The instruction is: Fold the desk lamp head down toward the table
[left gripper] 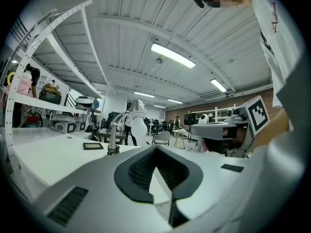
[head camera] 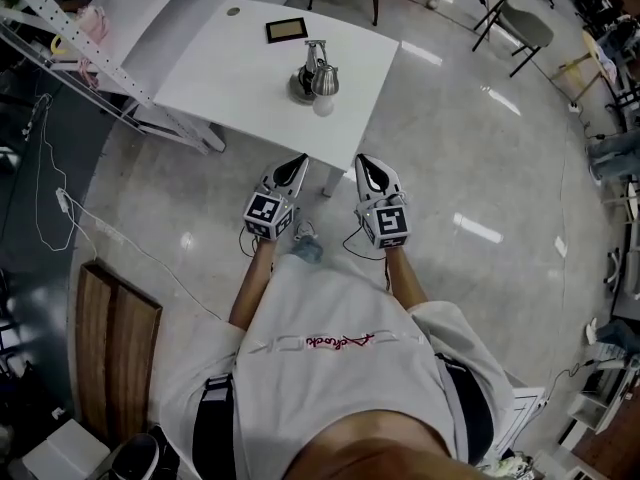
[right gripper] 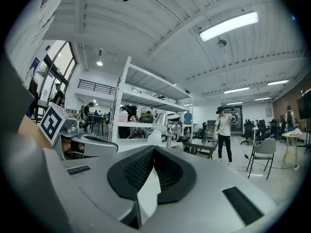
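Observation:
The desk lamp (head camera: pixel 316 76) stands upright on the far half of the white table (head camera: pixel 220 78), with a silver arm and a silver shade over a white bulb. In the left gripper view the lamp (left gripper: pixel 136 115) rises beyond the jaws; in the right gripper view the lamp (right gripper: pixel 158 123) shows just above them. My left gripper (head camera: pixel 297 162) and right gripper (head camera: pixel 364 161) hover side by side at the table's near edge, well short of the lamp. Both are shut with nothing between the jaws, as the left gripper (left gripper: pixel 156 149) and the right gripper (right gripper: pixel 153 148) show in their own views.
A small black-framed tablet (head camera: pixel 287 30) lies on the table behind the lamp. A white shelf rack (head camera: pixel 60 38) runs along the left. A folding chair (head camera: pixel 520 26) stands far right, a wooden bench (head camera: pixel 115 338) near left, a cable (head camera: pixel 110 236) on the floor. A person (right gripper: pixel 224 130) stands far off.

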Tool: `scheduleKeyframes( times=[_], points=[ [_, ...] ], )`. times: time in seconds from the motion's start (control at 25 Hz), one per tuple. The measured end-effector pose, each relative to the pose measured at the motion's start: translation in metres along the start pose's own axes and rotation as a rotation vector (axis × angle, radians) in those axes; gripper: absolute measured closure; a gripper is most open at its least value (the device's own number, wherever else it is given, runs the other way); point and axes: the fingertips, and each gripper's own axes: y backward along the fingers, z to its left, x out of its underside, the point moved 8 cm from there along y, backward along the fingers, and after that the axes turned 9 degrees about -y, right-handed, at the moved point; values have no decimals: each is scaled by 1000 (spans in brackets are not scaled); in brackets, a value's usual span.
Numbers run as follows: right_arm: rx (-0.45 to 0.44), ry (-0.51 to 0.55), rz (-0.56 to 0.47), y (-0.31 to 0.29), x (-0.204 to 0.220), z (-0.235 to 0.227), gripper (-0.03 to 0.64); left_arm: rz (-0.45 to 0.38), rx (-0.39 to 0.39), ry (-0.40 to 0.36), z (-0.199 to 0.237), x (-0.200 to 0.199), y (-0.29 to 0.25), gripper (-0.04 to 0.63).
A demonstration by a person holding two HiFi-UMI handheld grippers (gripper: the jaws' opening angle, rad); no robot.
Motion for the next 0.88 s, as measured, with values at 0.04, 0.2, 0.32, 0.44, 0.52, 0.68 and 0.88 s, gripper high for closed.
scheduleKeyframes(
  times=[0.04, 0.2, 0.32, 0.44, 0.52, 0.68, 0.88],
  points=[
    [8, 2, -4, -8, -4, -4, 588, -3, 3, -4, 8, -3, -5, 577],
    [40, 1, -21, -40, -17, -22, 588, -9, 10, -11, 41, -13, -26, 577],
    [63, -10, -22, -56, -17, -32, 588, -15, 15, -14, 61, -15, -41, 577],
    [82, -16, -15, -72, -12, -37, 588, -17, 30, -20, 78, -15, -55, 577],
    [91, -17, -9, -81, -10, -40, 588, -15, 40, -16, 89, -13, -63, 577],
    [110, -23, 14, -91, -5, -43, 588, -1, 56, -1, 101, -7, -73, 577],
    [121, -33, 36, -95, 2, -49, 588, 19, 68, 14, 104, 1, -80, 577]
  ],
)
